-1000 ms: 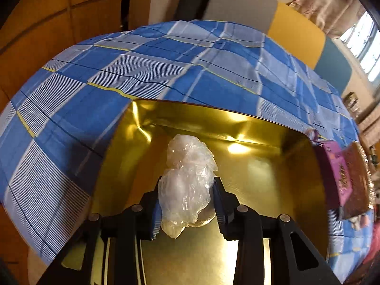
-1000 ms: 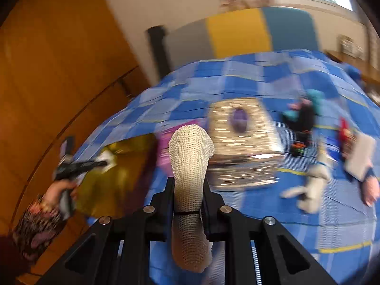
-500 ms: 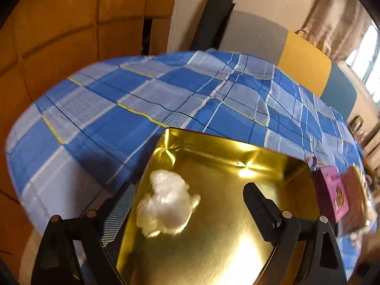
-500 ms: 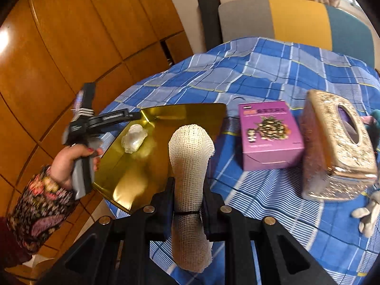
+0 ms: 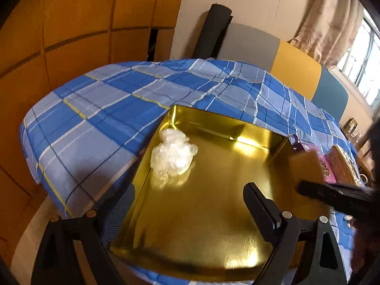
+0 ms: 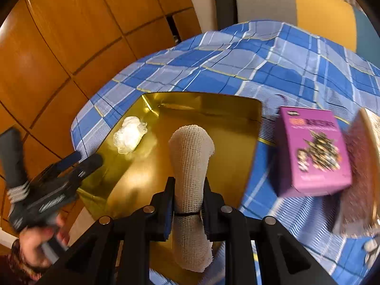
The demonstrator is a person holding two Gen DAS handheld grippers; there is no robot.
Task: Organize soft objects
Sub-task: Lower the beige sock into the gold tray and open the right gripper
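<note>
1. A table under a blue plaid cloth (image 6: 237, 54) carries everything.
2. A gold tray (image 6: 213, 109) lies at its near-left edge.
3. At the tray's three o'clock: a purple box (image 6: 313, 152), then a glittery gold box (image 6: 363, 166).

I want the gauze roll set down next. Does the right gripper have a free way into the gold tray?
Probably yes. The right gripper holds the gauze roll over bare tray; the plastic bag lies off in the corner.

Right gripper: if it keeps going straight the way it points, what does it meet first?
Most likely the bare floor of the gold tray. The right gripper, jaws shut on the gauze roll, points down into it, so the roll's tip should land first. The plastic wad sits off to the side.
</note>
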